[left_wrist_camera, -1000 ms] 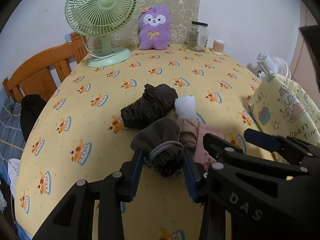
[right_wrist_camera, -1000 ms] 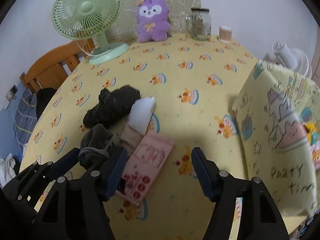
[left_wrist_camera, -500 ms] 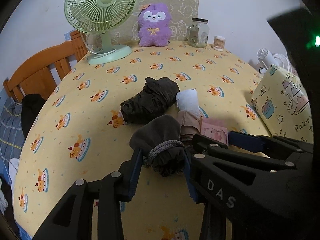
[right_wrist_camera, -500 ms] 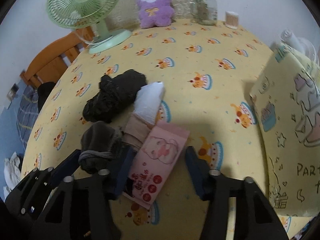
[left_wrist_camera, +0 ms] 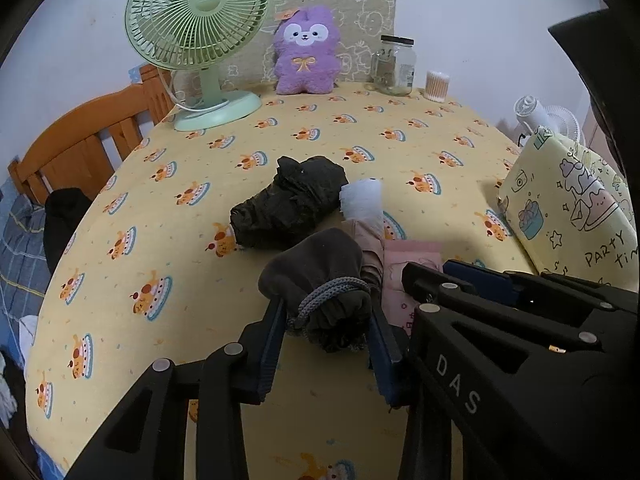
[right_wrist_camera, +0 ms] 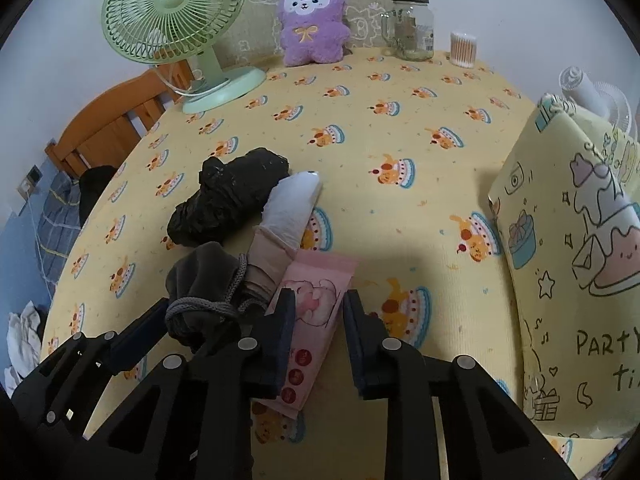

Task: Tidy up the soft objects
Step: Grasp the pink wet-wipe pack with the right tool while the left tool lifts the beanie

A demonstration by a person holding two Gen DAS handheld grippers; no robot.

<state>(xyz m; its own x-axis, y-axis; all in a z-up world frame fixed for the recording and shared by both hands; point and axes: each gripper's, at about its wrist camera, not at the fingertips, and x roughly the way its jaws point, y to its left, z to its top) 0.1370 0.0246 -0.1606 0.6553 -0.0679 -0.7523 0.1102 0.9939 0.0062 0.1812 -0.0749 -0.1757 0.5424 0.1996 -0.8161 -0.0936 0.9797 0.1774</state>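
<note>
Soft things lie in a cluster on the yellow tablecloth, all placed here against the pink tissue pack. Largest nearby, well to its right: a yellow printed bag, standing. Beyond the pack, up-left: a crumpled black cloth. Touching that cloth, just beyond the pack: a white sock with a beige roll at its near end. Left of the pack, touching the beige roll: a grey drawstring pouch.

Left gripper: jaws partly open, pads pressed on either side of the pouch's tied neck, holding it on the cloth. Right gripper: jaws closing, the pack's near half between them; whether the pads press it yet, cannot tell.

Far edge, well beyond the pack: green fan, purple plush, glass jar.
</note>
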